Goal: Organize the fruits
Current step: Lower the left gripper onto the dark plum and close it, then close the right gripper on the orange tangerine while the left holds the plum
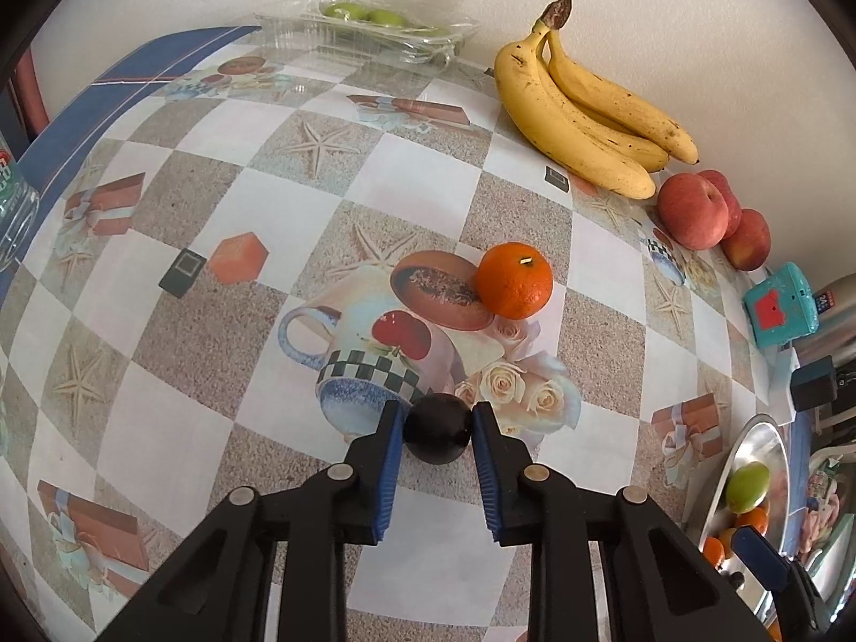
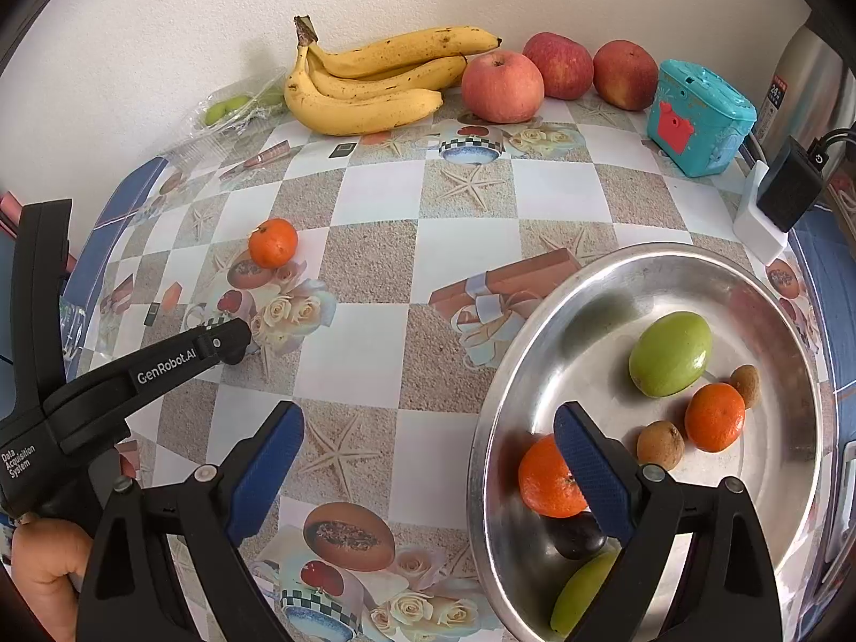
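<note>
My left gripper [image 1: 437, 420] is shut on a small dark plum [image 1: 437, 430] low over the patterned tablecloth. A tangerine [image 1: 514, 280] lies just beyond it, also in the right wrist view [image 2: 273, 242]. The left gripper shows in the right wrist view [image 2: 235, 345] at the left. My right gripper [image 2: 428, 438] is open and empty, over the left rim of the metal bowl [image 2: 540, 321]. The bowl holds a green fruit [image 2: 670, 354], tangerines [image 2: 714, 417], small brown fruits [image 2: 660, 445] and a dark plum [image 2: 576, 536].
Bananas [image 2: 369, 80] and three red apples [image 2: 503, 86] lie along the back wall. A clear plastic box [image 1: 369, 27] with green fruits sits at the back left. A teal toy box [image 2: 698, 117], a charger [image 2: 786, 192] and a steel flask [image 2: 802, 91] stand at the right.
</note>
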Motion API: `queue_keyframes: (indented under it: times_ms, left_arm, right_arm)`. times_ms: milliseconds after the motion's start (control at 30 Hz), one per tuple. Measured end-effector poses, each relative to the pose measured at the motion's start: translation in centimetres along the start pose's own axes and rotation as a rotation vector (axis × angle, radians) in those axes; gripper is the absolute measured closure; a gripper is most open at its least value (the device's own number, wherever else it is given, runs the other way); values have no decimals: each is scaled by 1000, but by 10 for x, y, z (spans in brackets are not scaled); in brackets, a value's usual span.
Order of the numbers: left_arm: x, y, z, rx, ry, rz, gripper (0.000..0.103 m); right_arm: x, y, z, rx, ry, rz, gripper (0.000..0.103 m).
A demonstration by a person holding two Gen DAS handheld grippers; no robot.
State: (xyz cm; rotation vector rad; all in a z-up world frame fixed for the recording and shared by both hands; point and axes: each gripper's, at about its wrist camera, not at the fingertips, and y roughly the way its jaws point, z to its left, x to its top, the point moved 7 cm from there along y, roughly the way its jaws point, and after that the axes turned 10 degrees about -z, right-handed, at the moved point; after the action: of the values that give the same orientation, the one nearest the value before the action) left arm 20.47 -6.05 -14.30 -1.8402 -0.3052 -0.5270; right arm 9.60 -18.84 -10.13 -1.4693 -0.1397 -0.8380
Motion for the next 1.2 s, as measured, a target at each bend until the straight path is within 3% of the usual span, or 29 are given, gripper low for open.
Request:
queue_keyframes:
  times_ms: [433,667,867,1200]
  left_arm:
    - [21,-24,0,-59,-31,-87,76]
    - [40,-35,10,-78,-73,-141,76]
    - [57,-46,19,-100,-111,-187,76]
    - [68,-46,34,-123,-158,-197,76]
  right_arm:
    - [-2,4,2,-2,-6,3,8]
    - [3,3,11,22,-20,-43,8]
    - [7,6,16,-8,-58,-78,8]
    - [22,6,35,16,-109,-143,8]
